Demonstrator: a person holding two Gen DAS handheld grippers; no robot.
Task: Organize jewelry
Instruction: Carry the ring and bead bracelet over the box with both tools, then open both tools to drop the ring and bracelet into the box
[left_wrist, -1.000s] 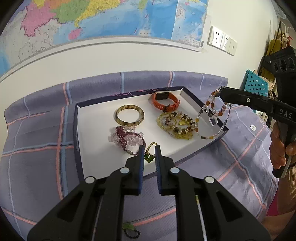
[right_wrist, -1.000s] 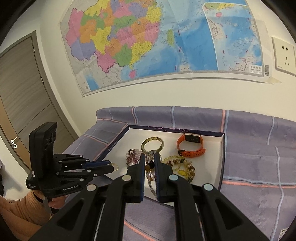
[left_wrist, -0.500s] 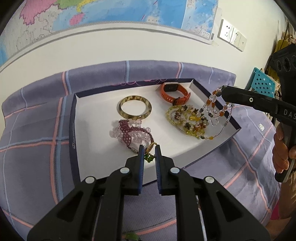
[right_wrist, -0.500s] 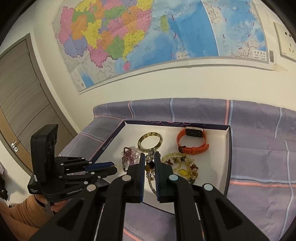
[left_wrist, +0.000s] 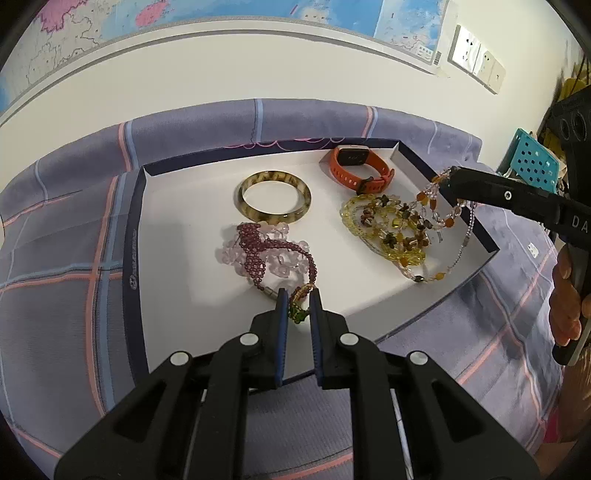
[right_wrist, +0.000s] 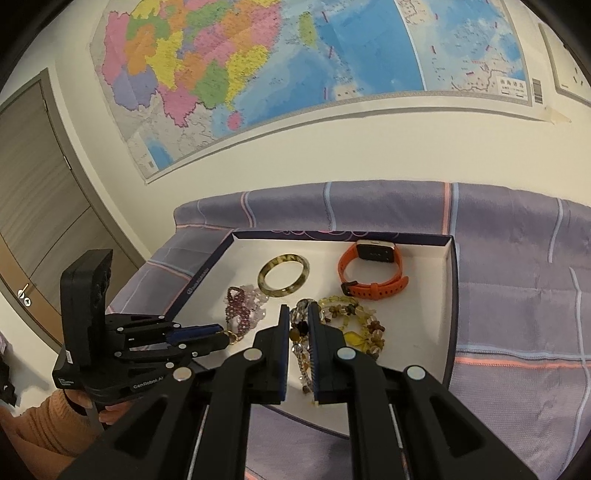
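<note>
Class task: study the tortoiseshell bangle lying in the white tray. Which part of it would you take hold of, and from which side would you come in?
Grip the bangle by its near rim, coming from above with one finger inside the hole and one outside. It lies flat on the tray, so a side approach would likely slide off its smooth, rounded band. Its near edge touches the pink bead bracelet, so the far rim may be cleaner.

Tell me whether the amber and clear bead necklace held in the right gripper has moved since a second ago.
Yes. The amber and clear bead necklace has come down toward the white tray, more of its loose end now lying on the tray floor.
</note>
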